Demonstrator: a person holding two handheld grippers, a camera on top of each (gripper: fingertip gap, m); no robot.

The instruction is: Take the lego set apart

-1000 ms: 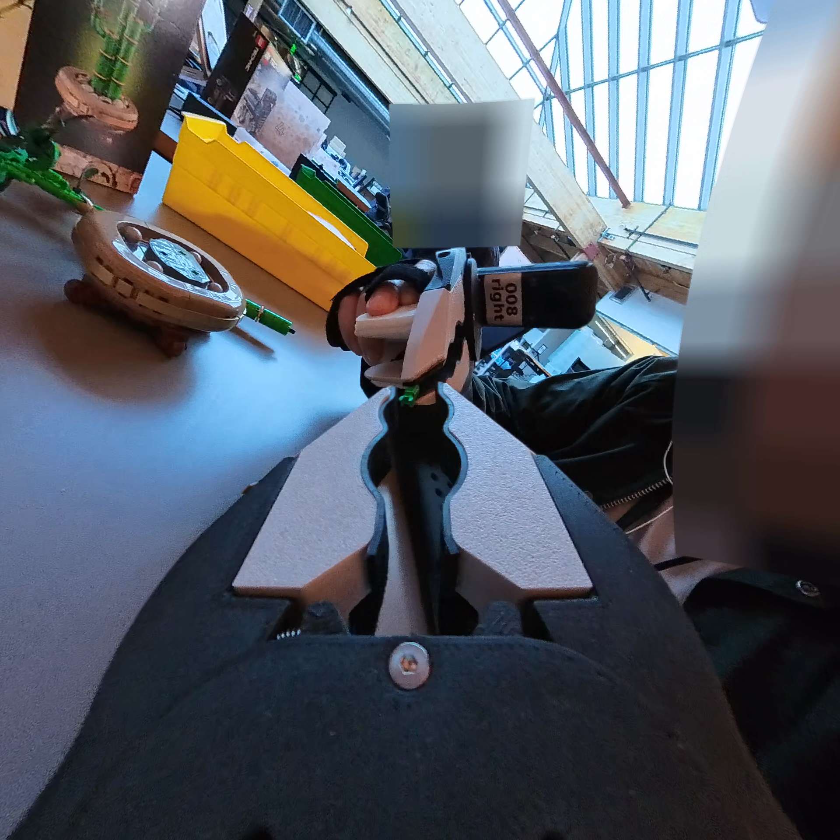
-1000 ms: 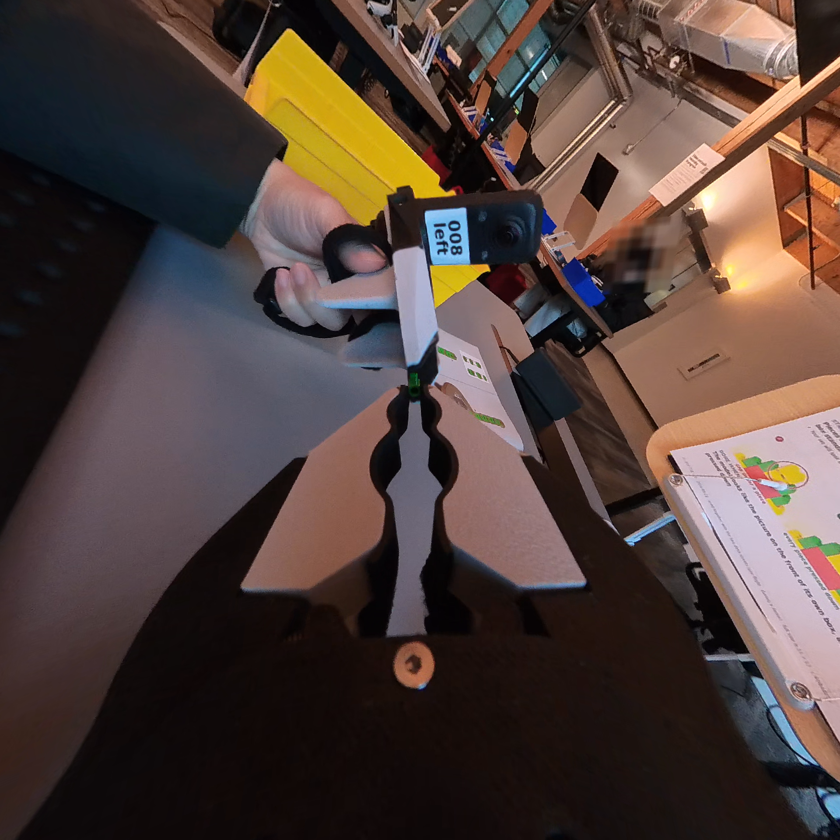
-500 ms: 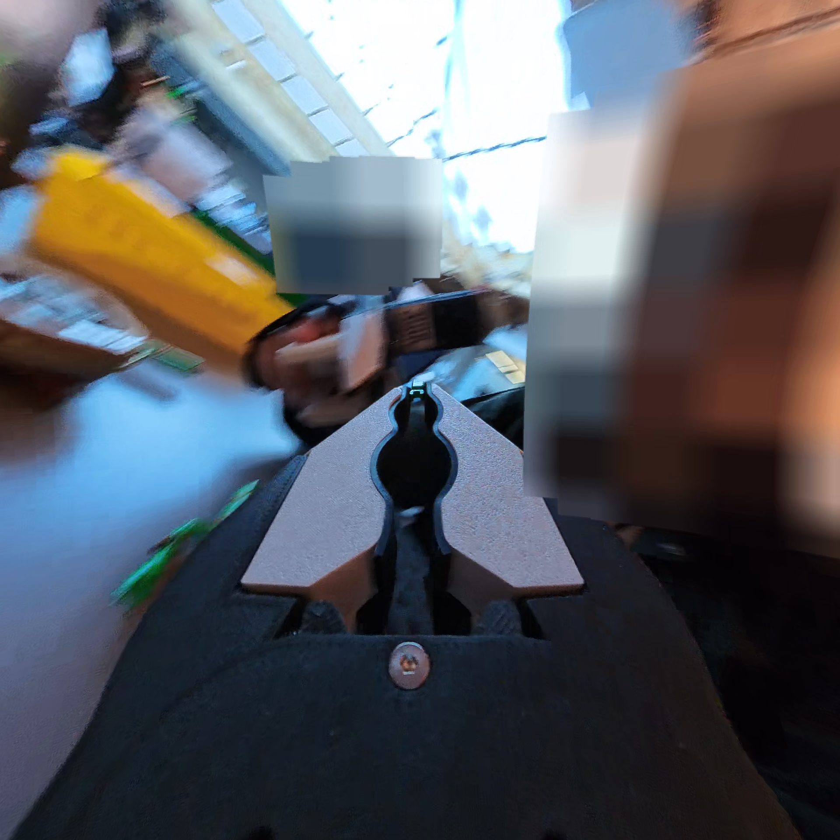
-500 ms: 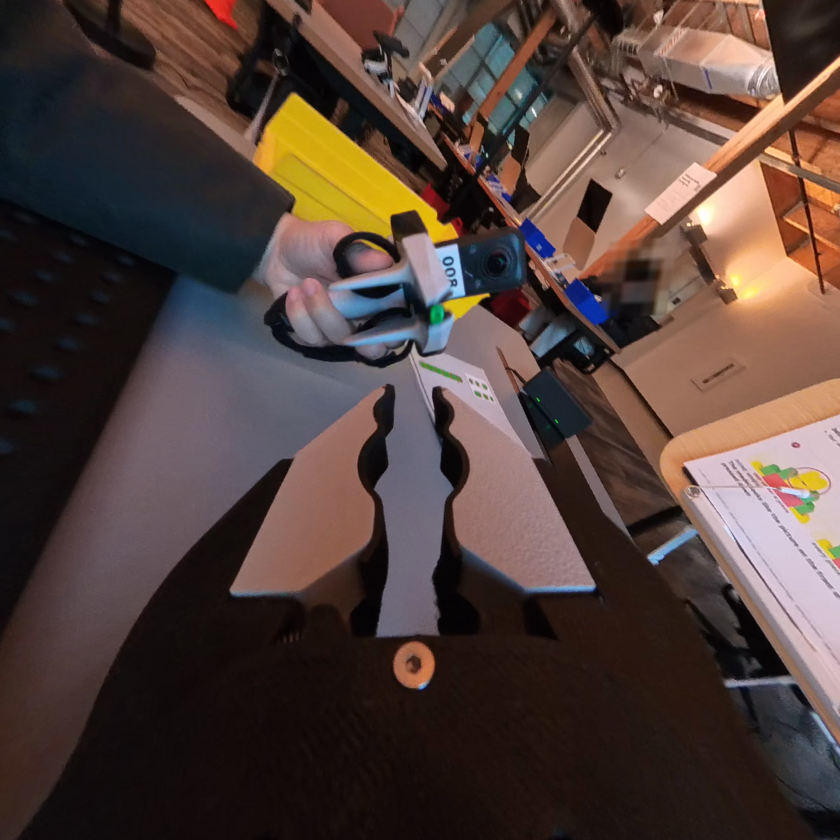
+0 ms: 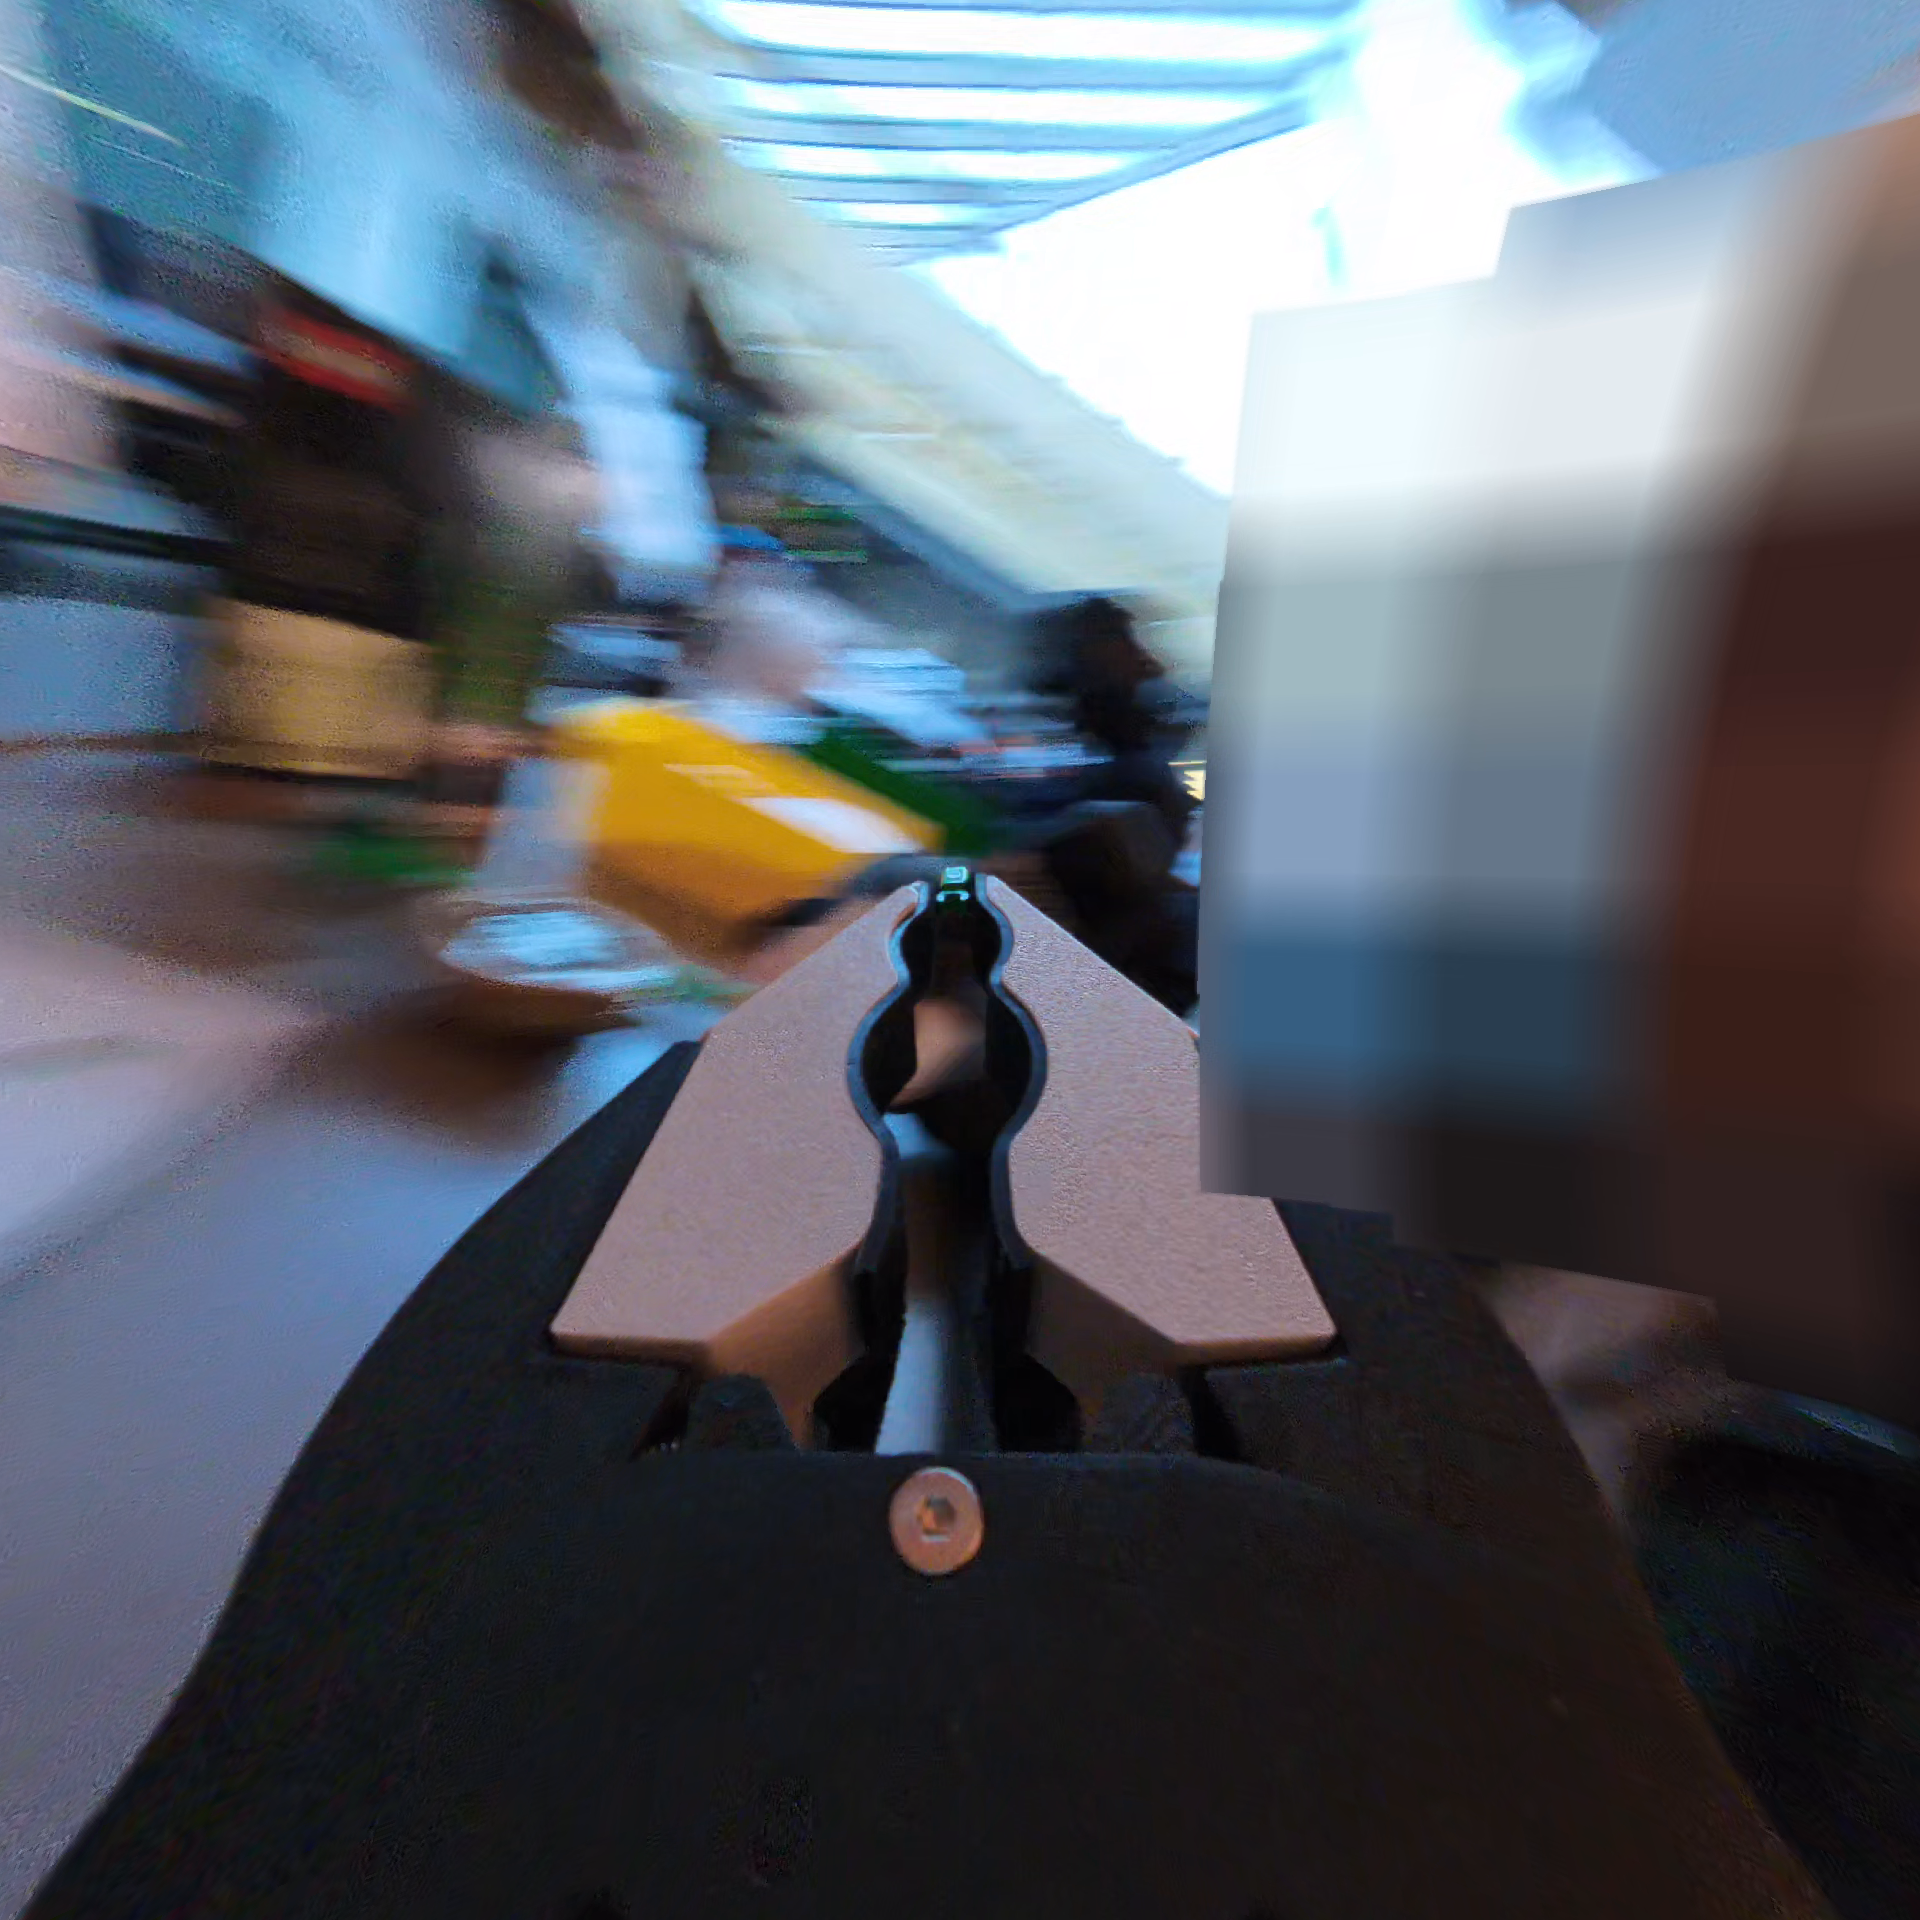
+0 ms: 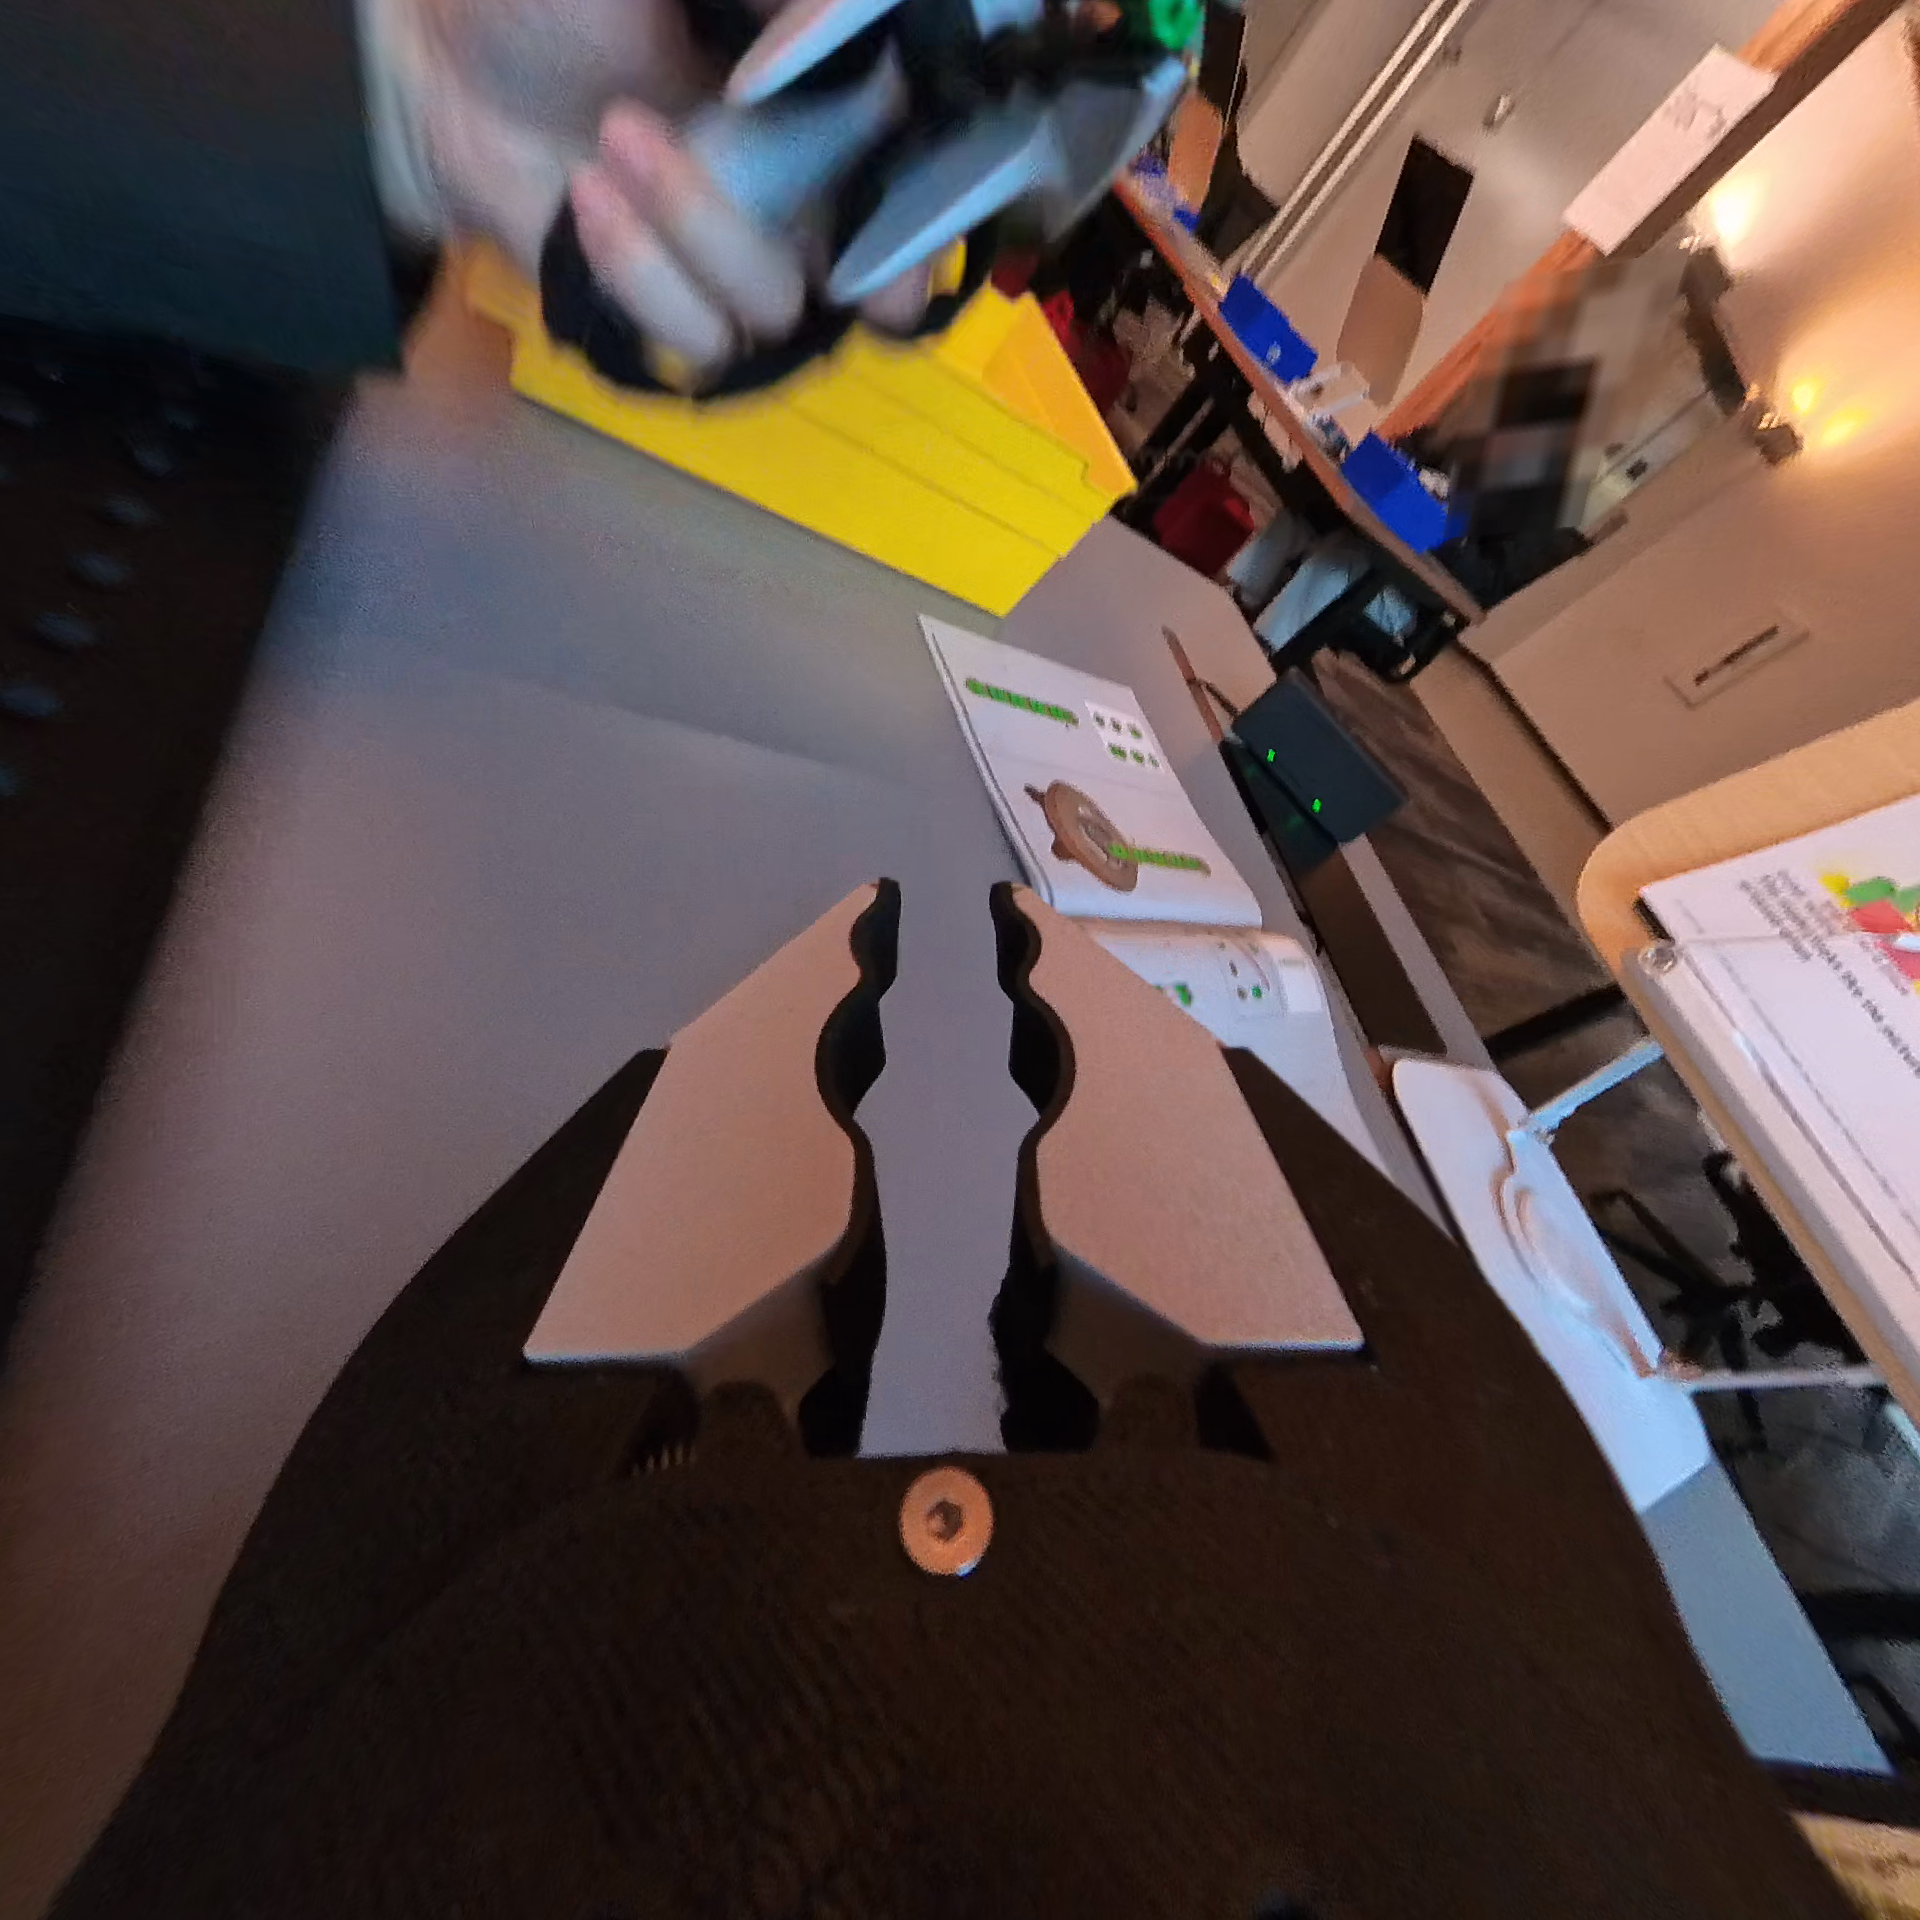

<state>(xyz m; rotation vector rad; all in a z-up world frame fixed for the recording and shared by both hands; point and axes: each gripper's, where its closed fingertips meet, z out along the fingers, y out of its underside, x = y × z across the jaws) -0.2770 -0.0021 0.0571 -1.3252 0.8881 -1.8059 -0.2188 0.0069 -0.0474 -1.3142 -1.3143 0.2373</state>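
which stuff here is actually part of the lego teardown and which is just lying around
Part of the job:
- left gripper, shut on a small green piece
- right gripper, open, empty
- yellow bin
- instruction booklet

Lying about:
- black box
- grey table

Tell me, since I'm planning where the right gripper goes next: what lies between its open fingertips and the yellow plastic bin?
In the right wrist view, only bare grey tabletop lies between the right gripper and the yellow plastic bin.

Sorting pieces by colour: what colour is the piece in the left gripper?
Green piece; the left wrist view shows it best.
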